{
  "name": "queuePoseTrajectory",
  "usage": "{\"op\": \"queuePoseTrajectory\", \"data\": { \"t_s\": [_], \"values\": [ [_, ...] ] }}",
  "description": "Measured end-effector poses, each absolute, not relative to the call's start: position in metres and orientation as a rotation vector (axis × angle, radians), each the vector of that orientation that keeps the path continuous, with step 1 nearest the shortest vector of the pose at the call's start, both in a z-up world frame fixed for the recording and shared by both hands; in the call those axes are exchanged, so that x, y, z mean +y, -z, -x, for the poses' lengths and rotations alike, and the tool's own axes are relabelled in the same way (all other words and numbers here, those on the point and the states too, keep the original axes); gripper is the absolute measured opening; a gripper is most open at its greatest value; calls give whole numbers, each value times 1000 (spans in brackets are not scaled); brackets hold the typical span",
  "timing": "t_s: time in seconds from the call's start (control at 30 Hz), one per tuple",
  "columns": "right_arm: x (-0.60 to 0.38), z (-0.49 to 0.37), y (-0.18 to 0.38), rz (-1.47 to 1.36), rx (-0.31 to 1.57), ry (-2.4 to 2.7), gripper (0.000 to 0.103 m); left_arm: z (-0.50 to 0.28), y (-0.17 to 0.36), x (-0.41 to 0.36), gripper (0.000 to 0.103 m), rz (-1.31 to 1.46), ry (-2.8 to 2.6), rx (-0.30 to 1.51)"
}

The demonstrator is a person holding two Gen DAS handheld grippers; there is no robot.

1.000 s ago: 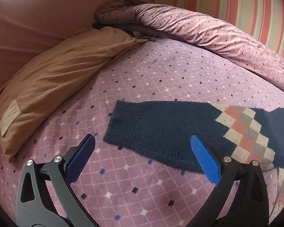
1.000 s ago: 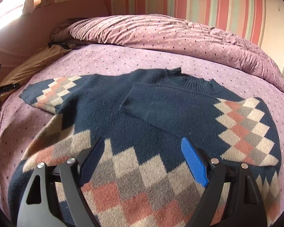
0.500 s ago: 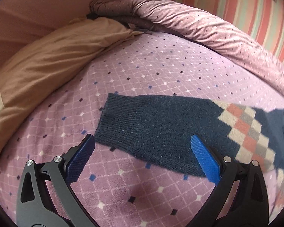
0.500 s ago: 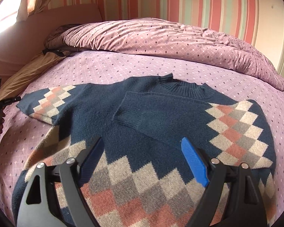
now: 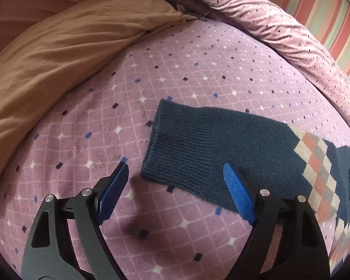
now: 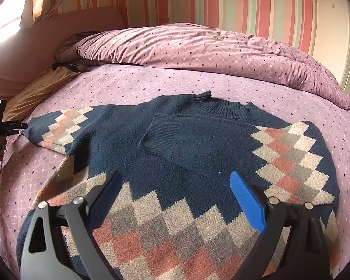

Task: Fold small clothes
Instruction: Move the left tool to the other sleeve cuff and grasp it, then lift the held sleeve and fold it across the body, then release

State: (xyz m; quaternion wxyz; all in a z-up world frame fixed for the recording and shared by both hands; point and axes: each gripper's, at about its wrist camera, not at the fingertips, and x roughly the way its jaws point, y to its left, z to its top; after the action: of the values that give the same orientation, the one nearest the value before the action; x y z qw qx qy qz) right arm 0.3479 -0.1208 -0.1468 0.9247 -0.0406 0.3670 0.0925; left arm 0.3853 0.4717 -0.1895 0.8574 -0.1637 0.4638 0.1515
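A navy sweater [image 6: 119, 144] with a pink, grey and cream diamond pattern lies flat on the purple bedspread [image 6: 151, 81]. Its right sleeve [image 6: 186, 140] is folded across the chest. Its left sleeve [image 5: 212, 149] lies stretched out flat, cuff end toward the pillow. My left gripper [image 5: 177, 186] is open and empty, low over the cuff's near edge. It also shows in the right wrist view [image 6: 9, 128] at the sleeve end. My right gripper [image 6: 175, 196] is open and empty above the sweater's lower body.
A tan pillow [image 5: 58, 46] lies left of the sleeve. A rumpled purple duvet [image 6: 198, 53] is heaped along the far side of the bed, against a striped wall [image 6: 221, 2]. A padded headboard [image 6: 58, 35] stands at the far left.
My left gripper has moved forward and down toward the sleeve cuff, which now lies between its open fingers. My right gripper has drawn back and up a little from the sweater.
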Motion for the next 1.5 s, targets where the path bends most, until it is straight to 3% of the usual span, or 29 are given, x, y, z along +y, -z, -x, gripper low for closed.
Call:
{"op": "queuePoseTrajectory", "data": {
  "t_s": [0.17, 0.57, 0.63, 0.97, 1.5],
  "values": [
    [-120, -350, 150, 81, 761, -189, 94, -389, 199, 470, 75, 350, -317, 1001],
    [-118, -348, 141, 82, 738, -188, 94, -403, 205, 468, 75, 387, -335, 998],
    [-117, -348, 139, 84, 737, -190, 94, -402, 204, 468, 70, 382, -344, 988],
    [-119, -346, 140, 85, 740, -187, 94, -398, 194, 476, 8, 351, -409, 973],
    [-128, -337, 124, 77, 723, -187, 94, -400, 146, 452, 7, 258, -405, 916]
  ]
}}
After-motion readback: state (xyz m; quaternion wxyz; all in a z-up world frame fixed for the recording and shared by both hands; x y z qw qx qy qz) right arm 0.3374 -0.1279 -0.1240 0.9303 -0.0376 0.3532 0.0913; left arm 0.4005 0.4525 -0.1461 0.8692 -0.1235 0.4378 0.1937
